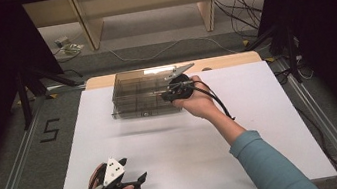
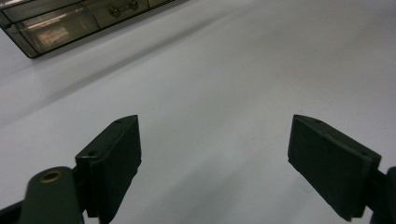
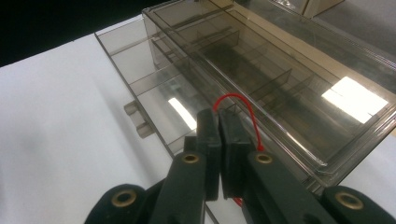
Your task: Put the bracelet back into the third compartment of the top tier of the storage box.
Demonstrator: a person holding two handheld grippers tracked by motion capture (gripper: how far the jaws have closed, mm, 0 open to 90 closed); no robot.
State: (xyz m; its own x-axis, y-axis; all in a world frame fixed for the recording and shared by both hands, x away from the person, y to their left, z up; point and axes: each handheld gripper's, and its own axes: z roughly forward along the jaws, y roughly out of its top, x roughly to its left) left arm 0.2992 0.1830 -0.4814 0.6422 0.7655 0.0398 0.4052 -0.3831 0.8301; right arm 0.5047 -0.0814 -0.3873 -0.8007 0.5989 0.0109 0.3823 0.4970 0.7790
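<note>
We start with the white counter [image 1: 174,144], where a smoky clear compartment box [image 1: 139,96] sits toward the far edge, its lid looking shut and its dividers showing through. A drawer-like tray [image 3: 140,70] seems to stand proud of the box's near side, with a small latch [image 3: 135,119] just below.

Our right gripper [image 1: 172,93] hovers at the box's right corner, its fingers pressed together. In the right gripper view a thin red loop [image 3: 243,109] arcs over the tips; we cannot tell whether it is pinched between them or merely part of the tool. Our left gripper [image 1: 136,182] rests near the counter's front edge, well apart from the box, fingers spread wide with nothing between them.

The main risk, as we judge it: with nothing bracing the box, any push or pull from the right could slide the light box across the smooth counter. The shut fingers could also skid off the glossy lid, or the red loop could snag on the rim.
</note>
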